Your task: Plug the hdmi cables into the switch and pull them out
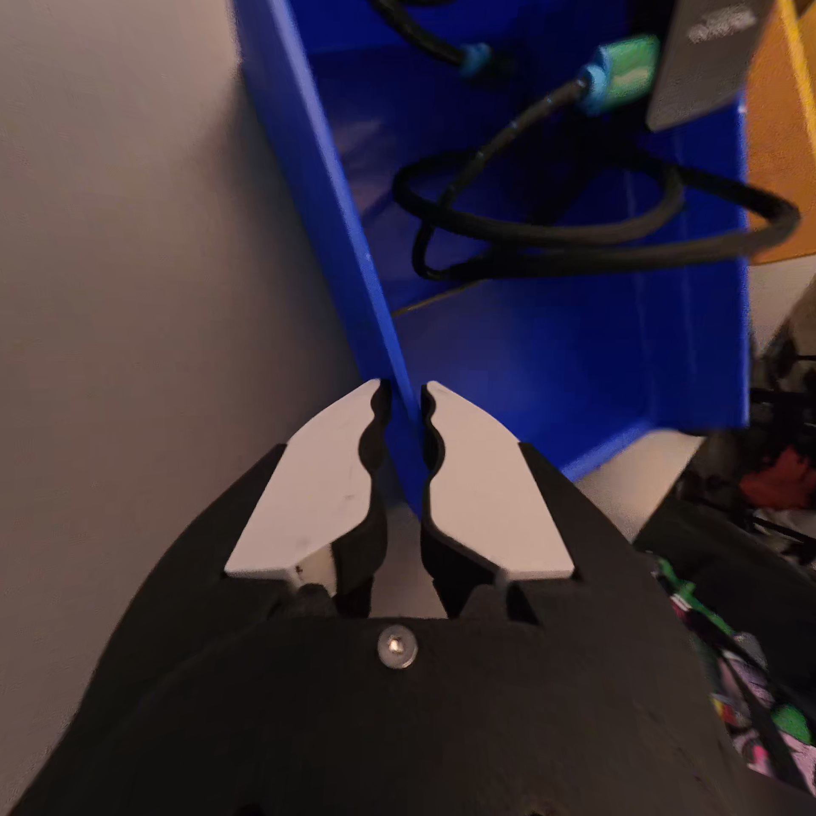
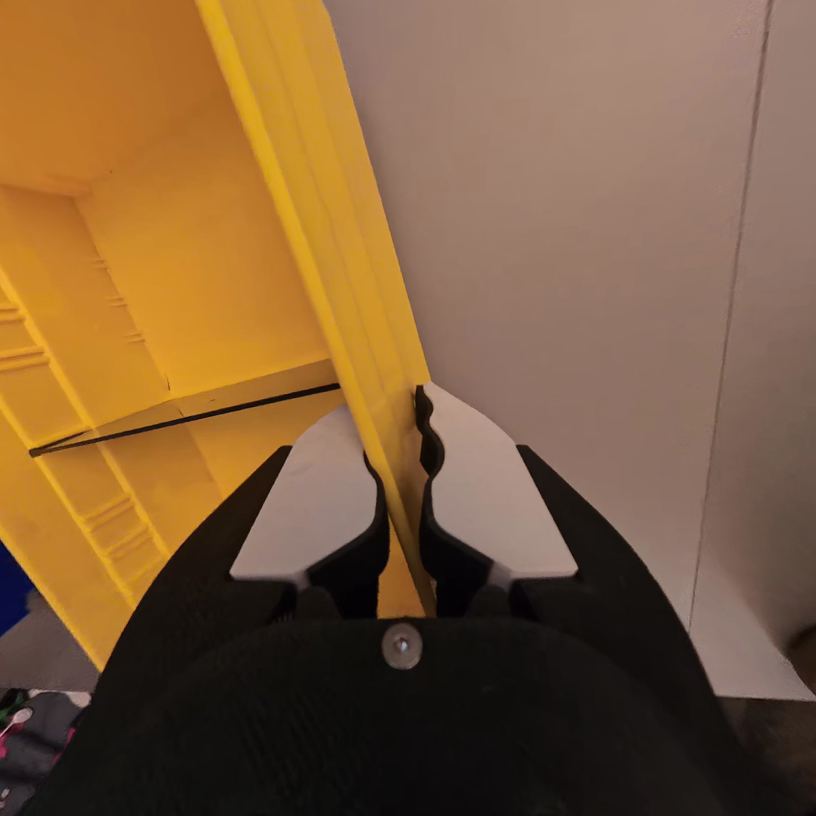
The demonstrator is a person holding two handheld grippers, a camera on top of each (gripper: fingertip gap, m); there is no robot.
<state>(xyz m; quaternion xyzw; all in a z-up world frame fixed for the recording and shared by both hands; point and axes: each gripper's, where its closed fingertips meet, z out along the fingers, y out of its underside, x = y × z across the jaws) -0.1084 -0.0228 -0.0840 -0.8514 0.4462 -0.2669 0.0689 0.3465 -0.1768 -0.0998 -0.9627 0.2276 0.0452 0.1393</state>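
**Cables ahead-right of left fingers; both hands tied up on bin walls**

HDMI cables [image 1: 596,229]: black braided loops lying in the blue bin [image 1: 574,375]. One green-and-teal plug [image 1: 618,79] sits at the far end, long axis pointing up-right, nose touching or just short of the grey switch [image 1: 715,57]. Blur makes it hard to say whether it is seated. A second teal-collared plug [image 1: 474,59] lies left of it, farther back.

Switch: tilted flat grey slab at the bin's far right corner, against the yellow bin [image 1: 777,168].

My left gripper [image 1: 406,391]: fingers nearly together, straddling the blue bin's near-left wall; looks like a clamp on the rim. Plugs lie forward and to the right, well apart from the tips.

My right gripper [image 2: 384,415]: fingers closed on the yellow bin's [image 2: 154,265] right wall, rim between them. No cable or switch in this view; that bin looks bare apart from a thin black strip [image 2: 185,419].

Judgement: left is the nearer hand. It must let go of the wall and reach forward-right, lining up with the plug's long axis.
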